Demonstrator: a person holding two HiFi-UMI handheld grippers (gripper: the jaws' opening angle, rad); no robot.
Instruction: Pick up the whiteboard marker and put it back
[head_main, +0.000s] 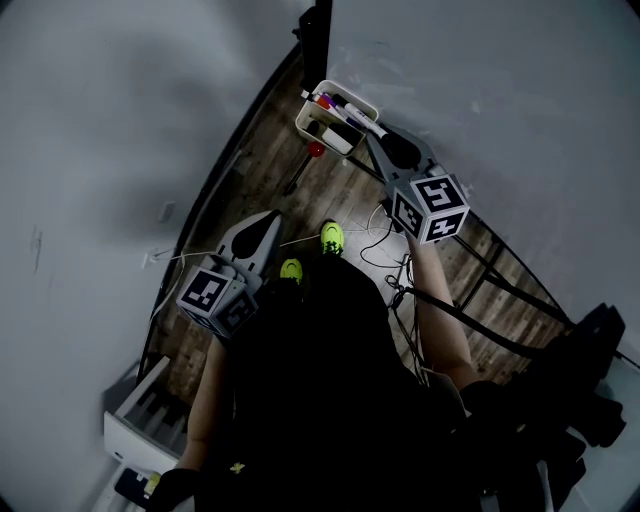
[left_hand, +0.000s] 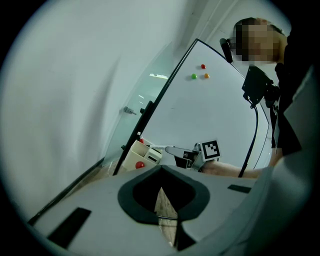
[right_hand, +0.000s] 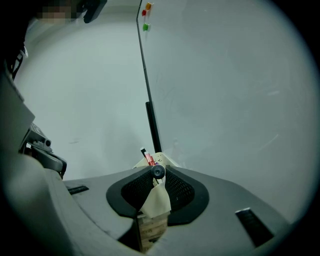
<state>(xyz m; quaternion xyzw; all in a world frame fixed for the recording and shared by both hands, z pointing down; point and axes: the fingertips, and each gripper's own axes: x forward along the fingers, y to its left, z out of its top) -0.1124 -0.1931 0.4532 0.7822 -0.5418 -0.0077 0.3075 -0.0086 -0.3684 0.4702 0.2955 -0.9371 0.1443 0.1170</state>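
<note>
Marker (right_hand: 158, 171) is clamped end-on in right gripper (right_hand: 158, 176) jaws, long axis aimed at the holder (head_main: 306, 118) directly ahead. Left gripper (left_hand: 161, 172) is closed, empty, well apart, so the right one is nearer.

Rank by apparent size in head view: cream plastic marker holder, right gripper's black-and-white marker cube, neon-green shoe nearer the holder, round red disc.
1. Cream plastic marker holder and right gripper's black-and-white marker cube: look alike, cube nearer the camera, unranked.
2. Neon-green shoe.
3. Round red disc.
</note>
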